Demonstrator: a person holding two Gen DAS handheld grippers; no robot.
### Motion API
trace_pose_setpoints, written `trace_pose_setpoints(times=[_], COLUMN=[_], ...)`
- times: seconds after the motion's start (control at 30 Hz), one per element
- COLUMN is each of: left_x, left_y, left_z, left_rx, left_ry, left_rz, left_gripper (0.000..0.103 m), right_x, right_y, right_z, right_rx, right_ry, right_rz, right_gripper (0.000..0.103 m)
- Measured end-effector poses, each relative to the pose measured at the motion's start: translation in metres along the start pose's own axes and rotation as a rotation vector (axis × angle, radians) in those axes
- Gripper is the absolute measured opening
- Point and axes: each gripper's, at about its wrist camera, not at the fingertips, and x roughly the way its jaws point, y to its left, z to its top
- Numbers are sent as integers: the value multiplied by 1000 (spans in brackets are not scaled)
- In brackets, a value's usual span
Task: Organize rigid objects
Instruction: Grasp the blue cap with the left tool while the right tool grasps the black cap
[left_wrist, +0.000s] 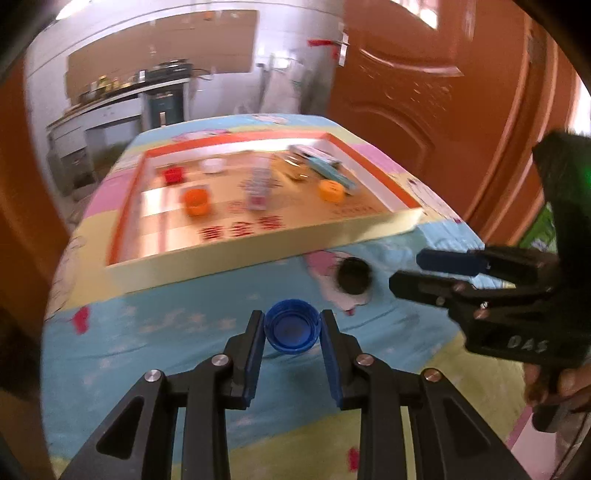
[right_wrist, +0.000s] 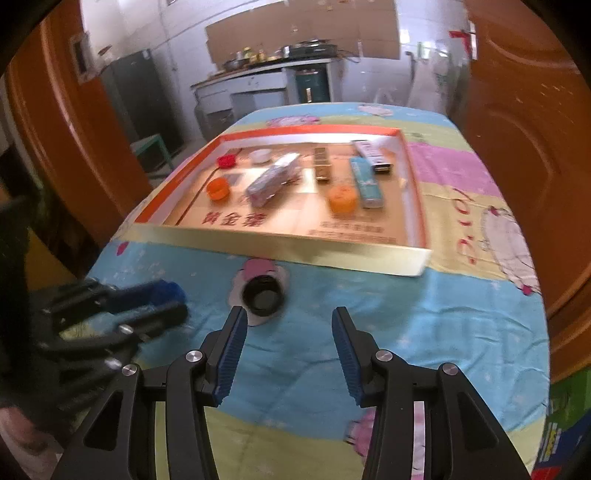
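Your left gripper (left_wrist: 291, 325) clamps the blue cap (left_wrist: 291, 326), your right gripper (right_wrist: 288, 321) gapes empty short of the black cap (right_wrist: 263, 295): next carry blue into the tray (left_wrist: 258, 254)

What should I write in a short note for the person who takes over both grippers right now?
Left gripper: shut on the blue cap, low over the tablecloth.
Right gripper: open, empty, just short of the black cap on the cloth.
Done: two orange caps, a red cap, a white cap and several small boxes lie in the tray.
Left: put the blue cap in the tray, then the black one.
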Motion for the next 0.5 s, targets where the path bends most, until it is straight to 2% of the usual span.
trace_pose_setpoints(times=[0.17,0.43,0.47,0.5], left_x=[-15,-17,-17,-17], left_y=[20,35,36,37], left_z=[-3,-6,-6,-6], left_rx=[-36,-64,-65,-66], left_ry=[-23,-30,-29,-28], left_rz=[13,3,4,7], left_gripper=[30,30,30,30], right_x=[19,44,45,46], right_y=[17,28,29,31], right_z=[5,10,11,11], right_rx=[-36,-89,-97,-103], right_ry=[19,47,47,46], right_rz=[-7,-80,-88,-99], right_gripper=[49,48,35,30])
